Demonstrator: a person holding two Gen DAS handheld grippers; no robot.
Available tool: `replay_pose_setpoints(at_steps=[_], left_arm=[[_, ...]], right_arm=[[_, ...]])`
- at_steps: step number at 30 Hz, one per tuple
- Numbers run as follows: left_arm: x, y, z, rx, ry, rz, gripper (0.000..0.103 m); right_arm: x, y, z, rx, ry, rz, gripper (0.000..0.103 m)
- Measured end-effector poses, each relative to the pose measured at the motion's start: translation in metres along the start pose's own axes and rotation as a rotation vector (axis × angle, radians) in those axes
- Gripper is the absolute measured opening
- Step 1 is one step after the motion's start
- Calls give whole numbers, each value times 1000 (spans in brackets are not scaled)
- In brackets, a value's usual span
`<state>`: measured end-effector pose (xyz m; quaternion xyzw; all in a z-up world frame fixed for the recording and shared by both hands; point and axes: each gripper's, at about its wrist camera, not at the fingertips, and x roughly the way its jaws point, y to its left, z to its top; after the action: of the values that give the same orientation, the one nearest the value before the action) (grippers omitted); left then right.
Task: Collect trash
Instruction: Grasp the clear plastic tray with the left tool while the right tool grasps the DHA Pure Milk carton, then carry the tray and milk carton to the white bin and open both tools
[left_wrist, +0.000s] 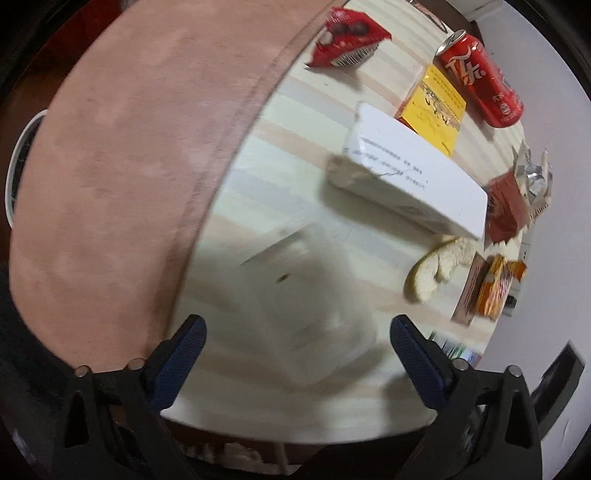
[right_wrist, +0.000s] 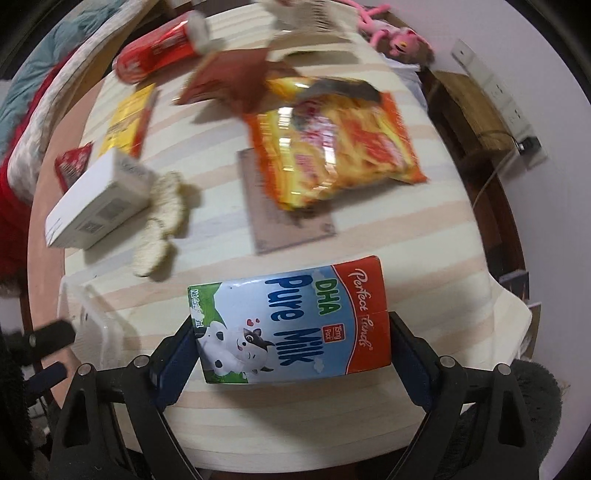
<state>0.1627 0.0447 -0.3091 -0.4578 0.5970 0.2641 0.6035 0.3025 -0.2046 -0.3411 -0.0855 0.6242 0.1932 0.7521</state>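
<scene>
Right gripper (right_wrist: 291, 345) fingers clamped across milk carton (right_wrist: 291, 325), lifting it for disposal. Left gripper (left_wrist: 297, 354) spread wide over clear plastic container (left_wrist: 306, 295), probably trash bin.

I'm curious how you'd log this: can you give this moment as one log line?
task: collect trash | right gripper: shut on milk carton | left gripper: open over clear container | table: can, box

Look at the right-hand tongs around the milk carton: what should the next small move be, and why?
Probably lift the milk carton straight up off the table. The right tongs appear shut on it, a finger against each end, so it seems ready to be carried away. The left tongs are open over a blurred clear plastic container and hold nothing.
</scene>
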Motion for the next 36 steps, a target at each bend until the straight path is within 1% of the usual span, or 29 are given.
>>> replay_pose_setpoints(at_steps=[1, 2, 3, 5, 7, 8, 10, 11, 12, 13, 15, 17, 20, 22, 24, 26, 27, 29, 30, 31, 32, 34, 36], left_arm=[[4, -3, 0, -1, -10, 29, 92], [8, -1, 2, -1, -20, 46, 82], [9, -4, 0, -1, -35, 68, 81], [7, -8, -4, 23, -56, 101, 74], [7, -16, -13, 103, -71, 140, 68], [6, -19, -17, 131, -75, 155, 62], [5, -30, -29, 258, -101, 209, 60], [3, -33, -35, 319, -124, 262, 60], [0, -33, -40, 376, -145, 304, 60], [-1, -34, -43, 409, -154, 325, 60], [-1, -35, -49, 470, -189, 380, 59], [1, -31, -51, 487, -196, 373, 60], [1, -30, -52, 469, -197, 351, 59], [-5, -28, -58, 465, -217, 350, 58], [-11, -26, -63, 463, -239, 356, 57], [-20, -15, -62, 467, -265, 359, 56], [-23, -17, -60, 472, -285, 363, 56], [-38, -21, -79, 492, -357, 373, 56], [-47, -22, -83, 500, -381, 376, 56], [-61, -23, -92, 516, -429, 379, 56], [-70, -23, -97, 522, -454, 381, 56], [-99, -19, -109, 532, -528, 374, 56], [-124, -6, -107, 529, -581, 356, 56]], right_arm=[[-1, -6, -1, 2, 12, 11, 95], [2, -8, -1, -4, 25, 35, 99], [-1, -10, -1, -14, 20, 48, 103], [-2, -11, -1, -23, 23, 49, 103], [-9, -17, 1, -27, 19, 66, 103], [-8, -17, 1, -33, 19, 64, 103], [-8, -16, -1, -42, 6, 58, 103], [-7, -15, -1, -51, 0, 49, 103], [-10, -6, 1, -57, -3, 39, 103], [-10, -10, 0, -62, -8, 33, 103], [-9, -2, 1, -78, -14, 10, 103], [-14, -4, 1, -83, -13, 1, 103], [-8, -3, 4, -83, -18, -18, 103], [-9, 1, 3, -89, -34, -28, 94], [-9, 5, 1, -103, -44, -40, 94], [-13, 7, -2, -119, -55, -46, 94], [-15, 10, -4, -125, -61, -52, 94], [-25, 14, -10, -138, -83, -55, 94], [-31, 15, -12, -143, -97, -51, 94], [-37, 19, -17, -149, -111, -47, 94], [-45, 23, -20, -161, -128, -45, 94], [-59, 29, -22, -188, -161, -38, 94], [-78, 41, -29, -221, -194, -21, 94]])
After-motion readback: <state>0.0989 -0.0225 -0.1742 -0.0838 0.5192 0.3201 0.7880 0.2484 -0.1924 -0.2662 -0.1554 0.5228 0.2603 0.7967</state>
